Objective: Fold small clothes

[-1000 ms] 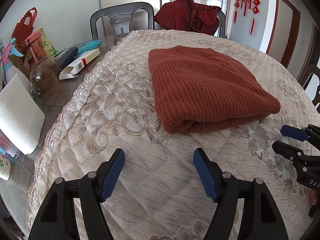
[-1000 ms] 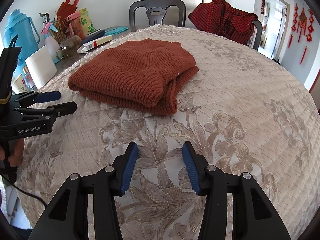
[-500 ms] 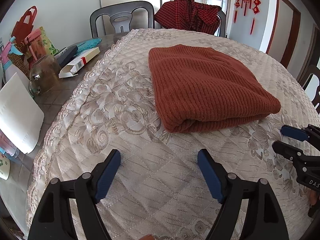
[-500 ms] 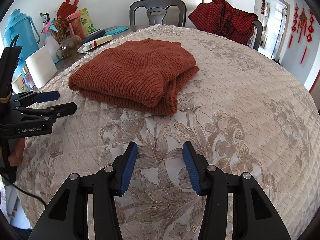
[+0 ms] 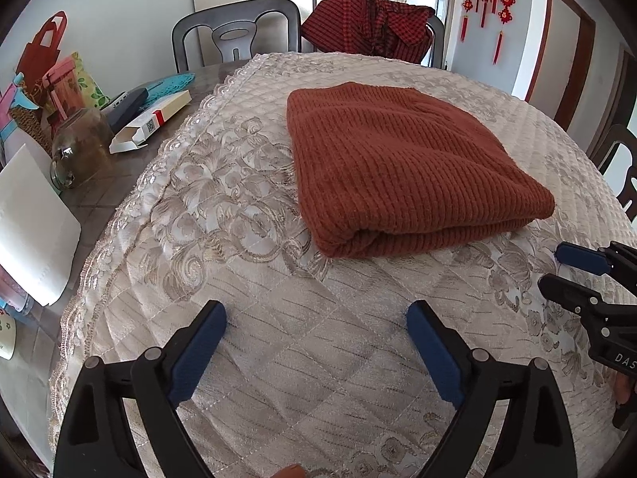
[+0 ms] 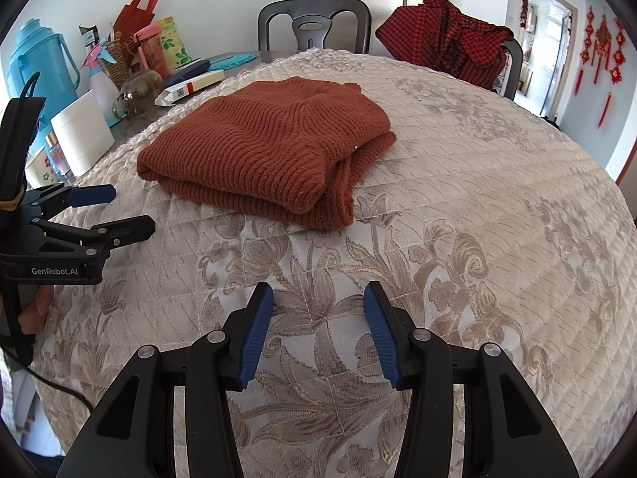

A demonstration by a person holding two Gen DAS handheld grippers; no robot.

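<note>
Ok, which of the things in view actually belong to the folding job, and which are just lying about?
Belongs to the job:
- folded rust knit sweater
- left tool, jaws opening, nothing between them
- right tool, open, empty

Just lying about:
- red checked shirt on the chair
- paper towel roll
- blue thermos jug
- glass jar
- long white carton
</note>
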